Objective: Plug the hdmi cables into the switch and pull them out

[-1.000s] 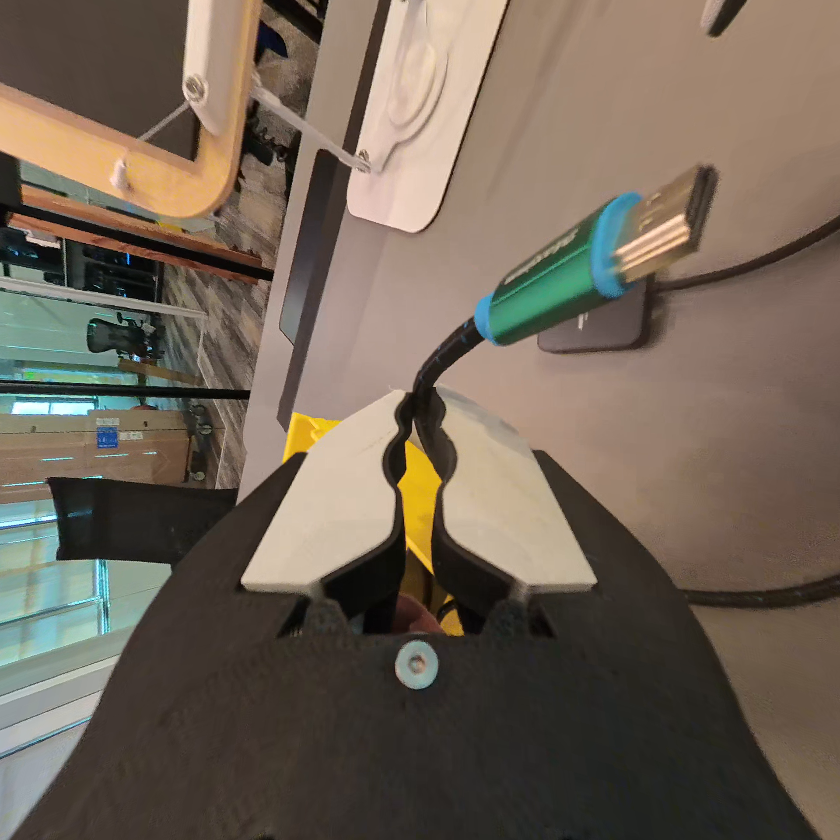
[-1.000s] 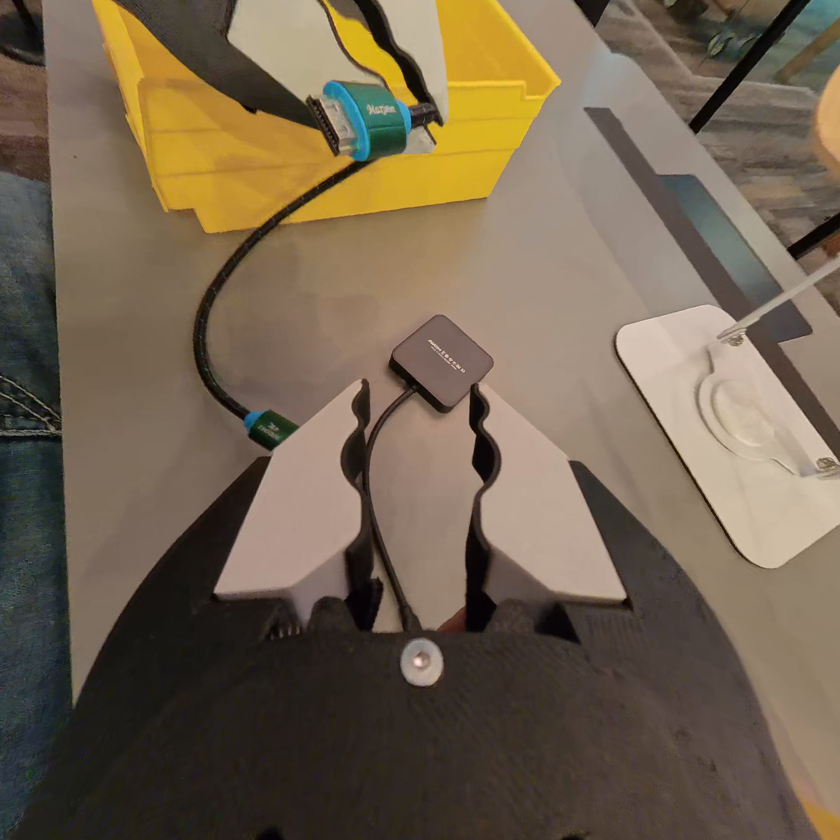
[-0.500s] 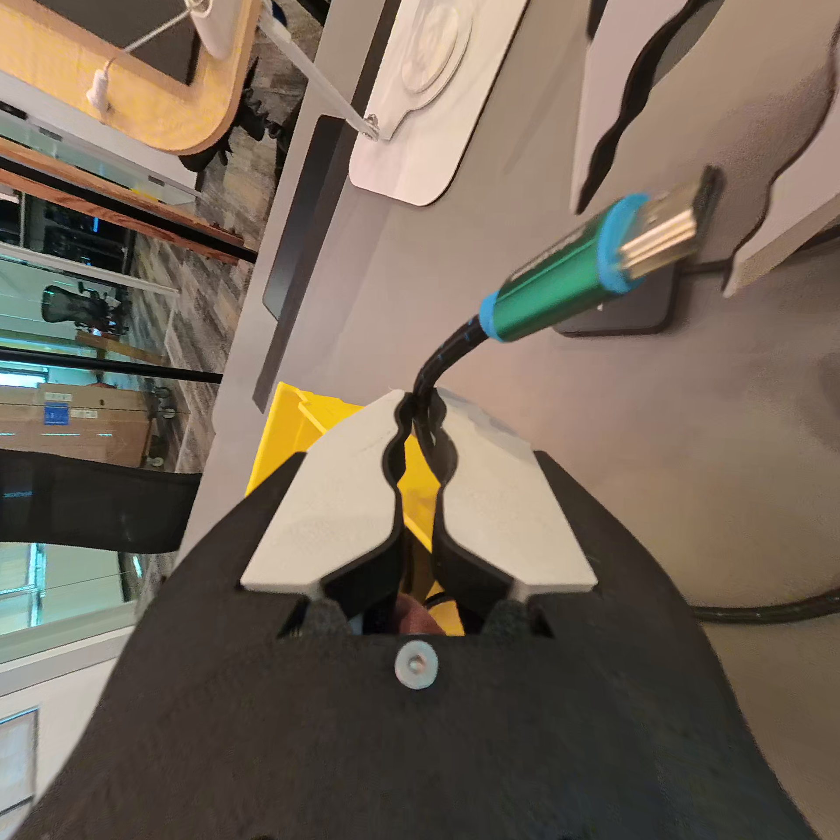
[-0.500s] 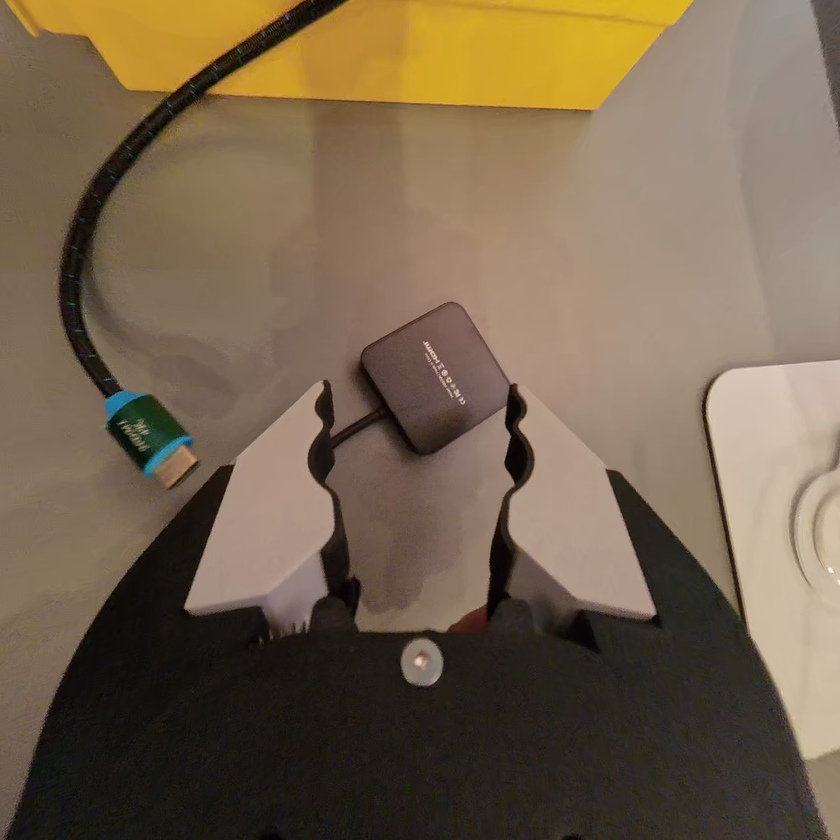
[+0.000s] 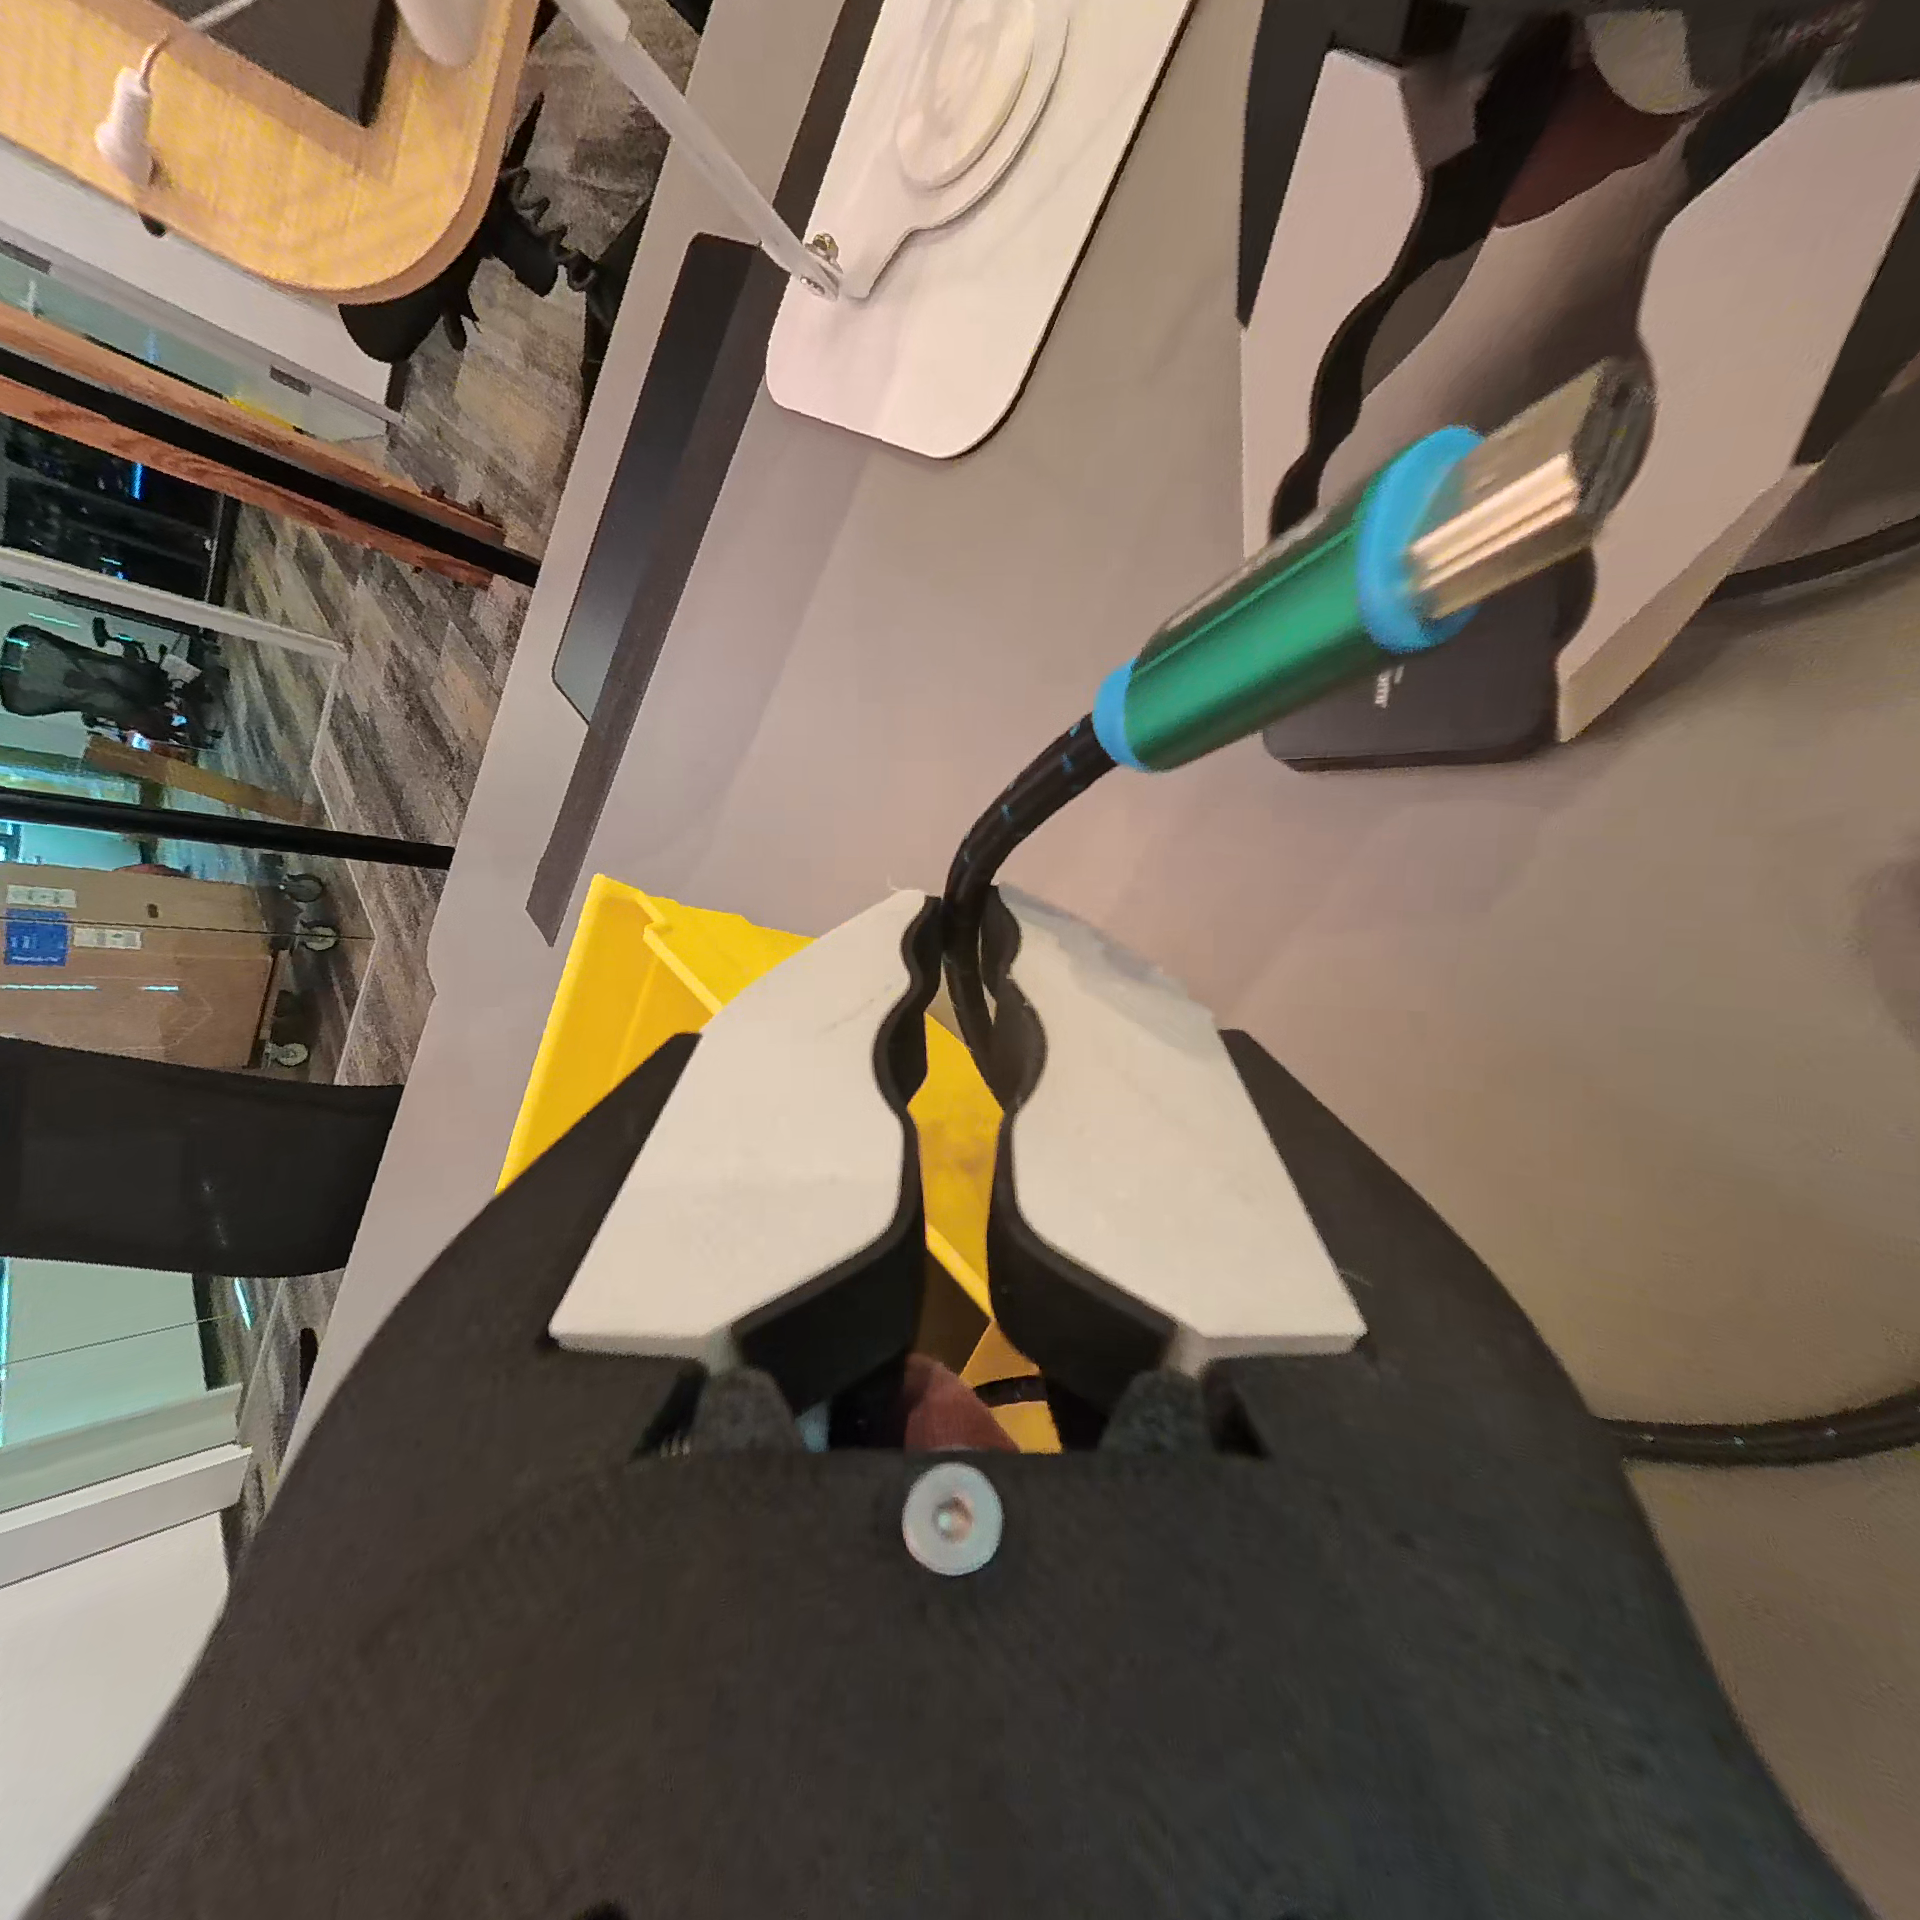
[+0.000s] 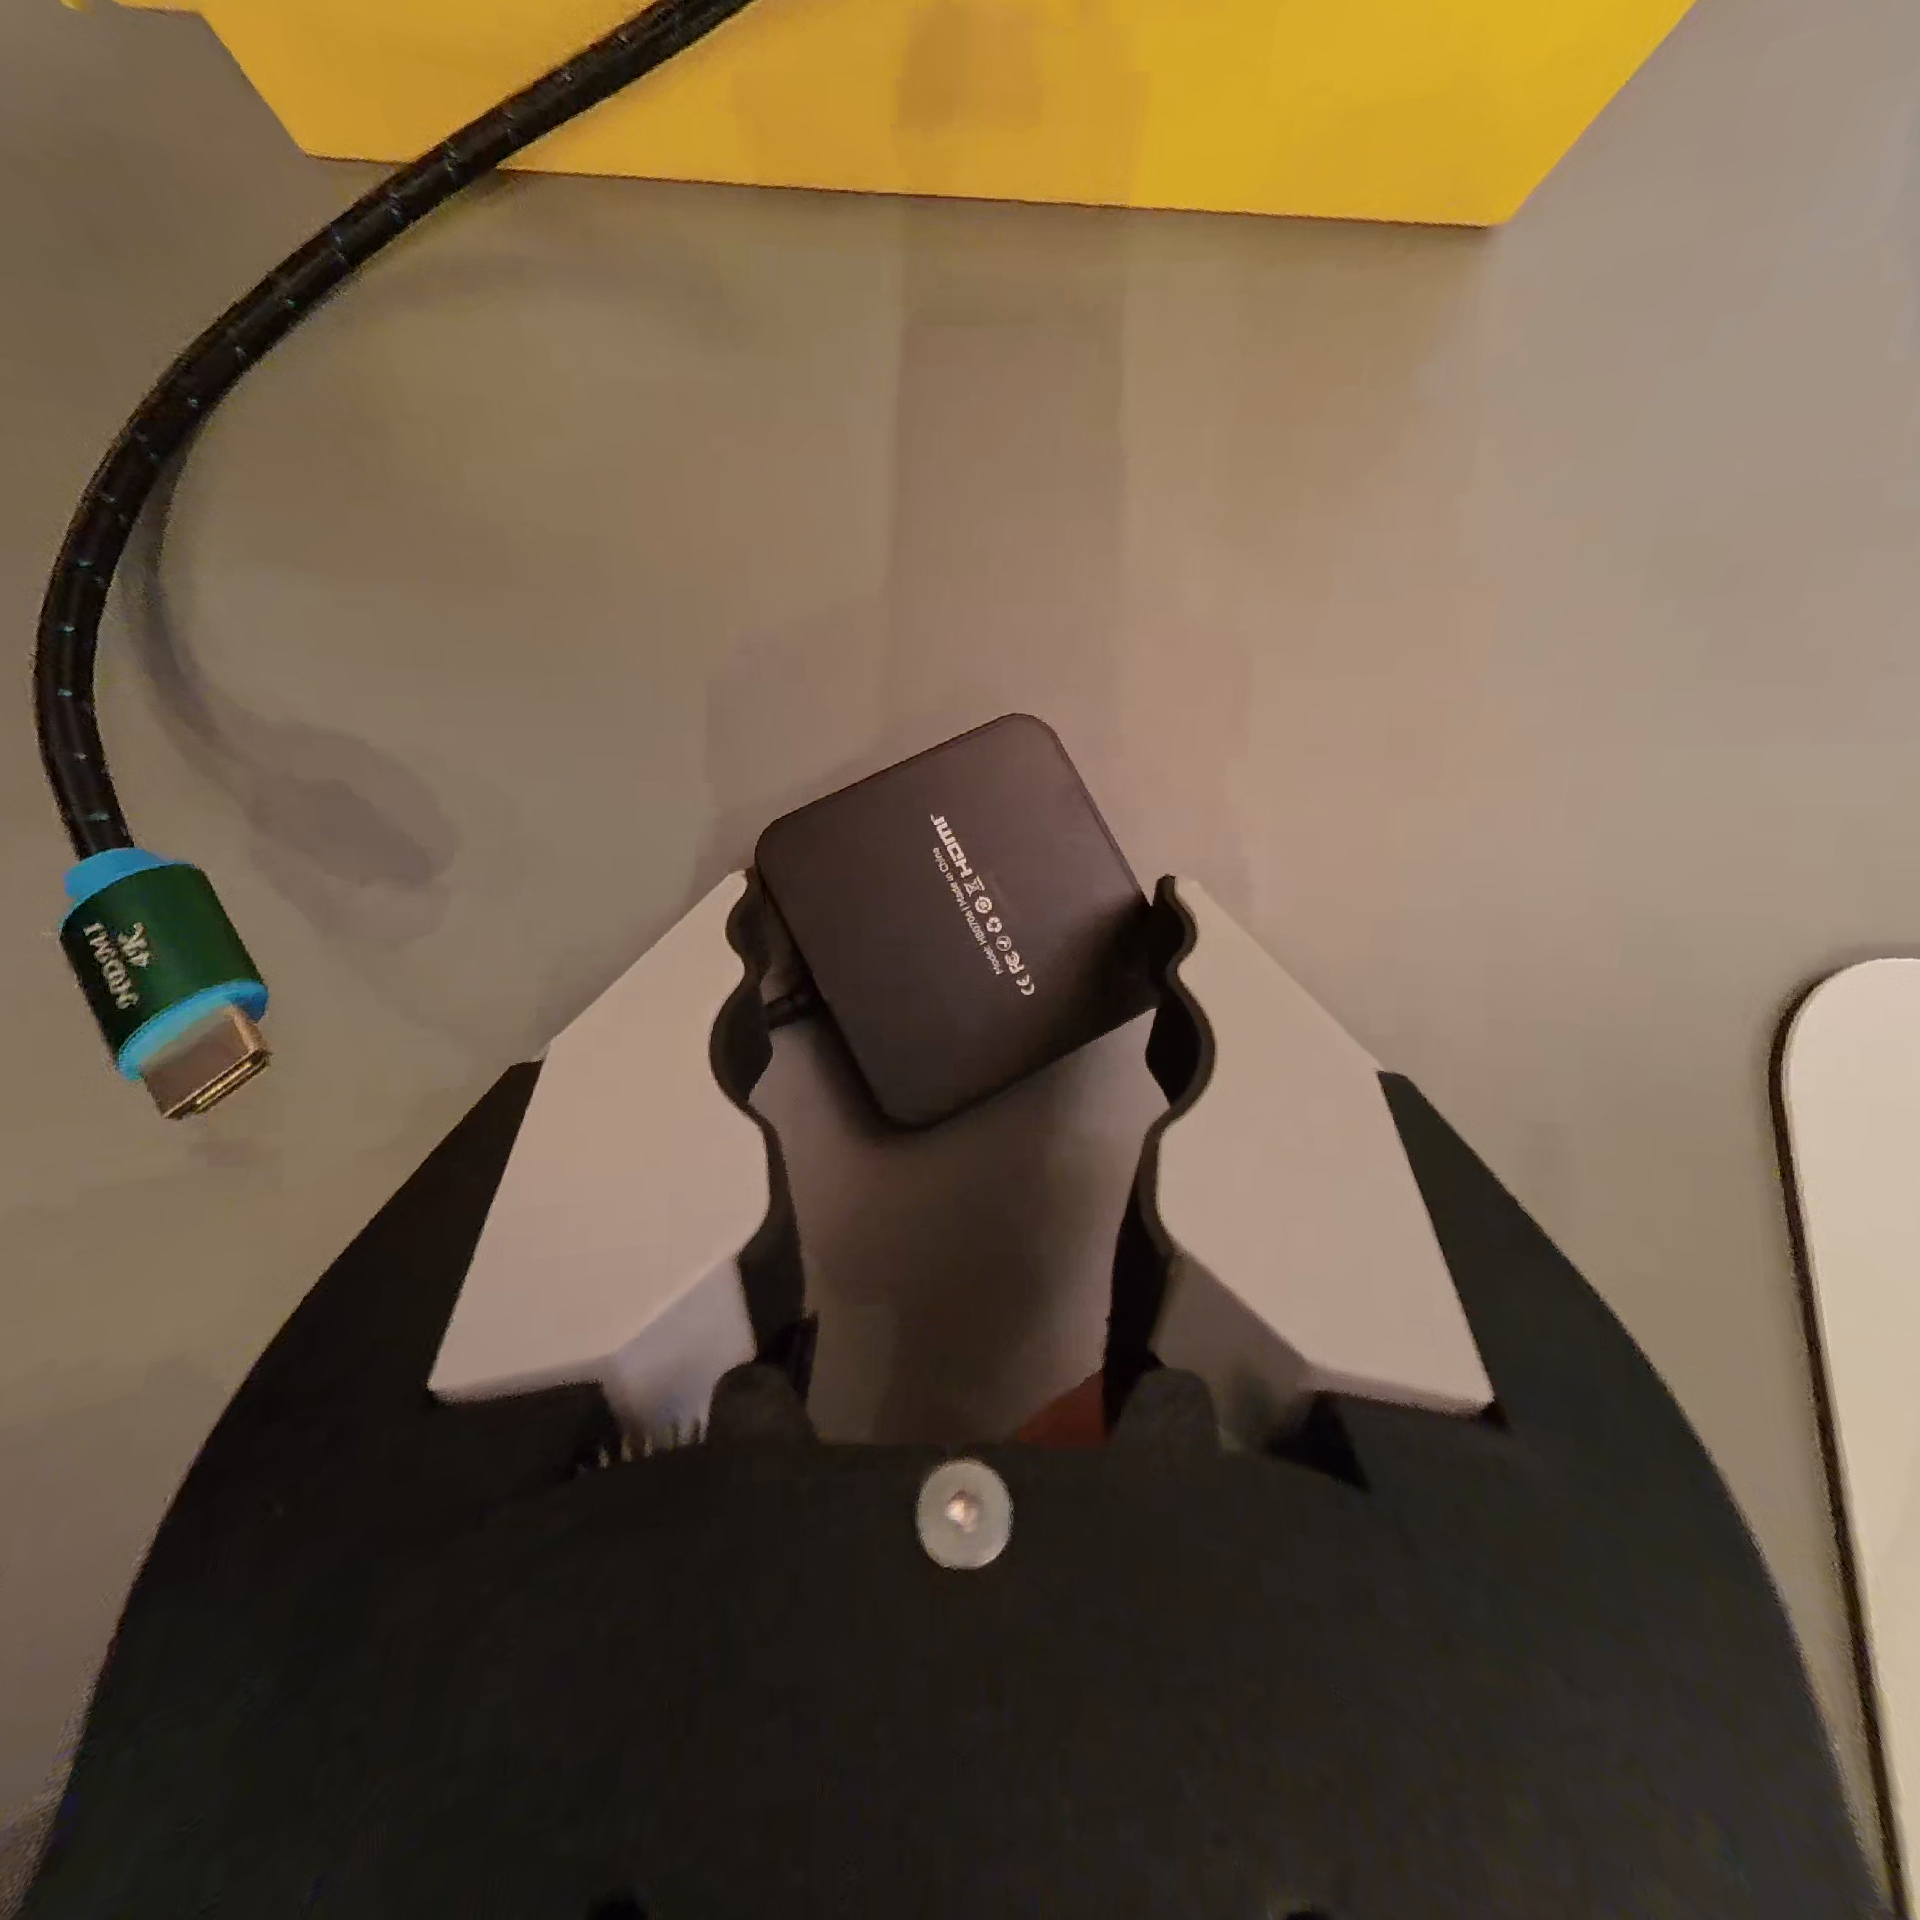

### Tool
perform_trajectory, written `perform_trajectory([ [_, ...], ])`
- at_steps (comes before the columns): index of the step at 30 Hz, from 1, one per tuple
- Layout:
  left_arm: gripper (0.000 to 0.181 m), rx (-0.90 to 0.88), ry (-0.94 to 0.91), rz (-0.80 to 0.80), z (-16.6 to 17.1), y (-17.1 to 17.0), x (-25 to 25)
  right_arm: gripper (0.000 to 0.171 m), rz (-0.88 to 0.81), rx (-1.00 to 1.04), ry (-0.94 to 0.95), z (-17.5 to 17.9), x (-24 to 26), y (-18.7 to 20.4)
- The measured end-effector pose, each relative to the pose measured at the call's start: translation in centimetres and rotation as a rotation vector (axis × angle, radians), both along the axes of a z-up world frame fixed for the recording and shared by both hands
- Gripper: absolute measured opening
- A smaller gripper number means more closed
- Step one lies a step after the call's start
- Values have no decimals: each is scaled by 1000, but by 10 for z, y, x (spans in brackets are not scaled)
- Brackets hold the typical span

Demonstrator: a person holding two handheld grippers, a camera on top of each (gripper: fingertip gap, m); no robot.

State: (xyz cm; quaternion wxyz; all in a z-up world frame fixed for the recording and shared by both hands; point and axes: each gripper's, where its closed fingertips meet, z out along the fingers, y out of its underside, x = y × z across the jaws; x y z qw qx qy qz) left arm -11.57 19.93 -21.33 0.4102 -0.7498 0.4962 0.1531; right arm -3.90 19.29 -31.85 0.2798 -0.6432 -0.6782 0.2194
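Office: desk chairs [image 5: 99, 665], glass partitions [image 5: 135, 790], wood-edged table [image 5: 260, 156].

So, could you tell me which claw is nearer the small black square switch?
Right. The right claw straddles the small black square switch; the left claw holds the braided cable short of it.

Right hand-held gripper [image 6: 956, 904] open around black switch [image 6: 951, 914]; HDMI plug [image 6: 166, 987] left

Grey table [image 6: 1351, 520], yellow bin [image 6: 987, 104], black switch [image 6: 935, 914], braided cable [image 6: 156, 468], white plate [image 6: 1860, 1247]
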Motion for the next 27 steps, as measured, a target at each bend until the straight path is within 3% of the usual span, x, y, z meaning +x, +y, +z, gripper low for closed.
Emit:
perform_trajectory([
  [7, 6, -5, -4, 10, -1, 2, -2, 69, 18, -141, 202, 15, 2, -10],
  [14, 6, -8, 0, 14, -4, 3, -4, 69, 69, -257, 451, 58, 4, -23],
  [27, 6, -18, 13, 13, -11, 2, -3, 68, 82, -285, 606, 87, 15, -23],
])
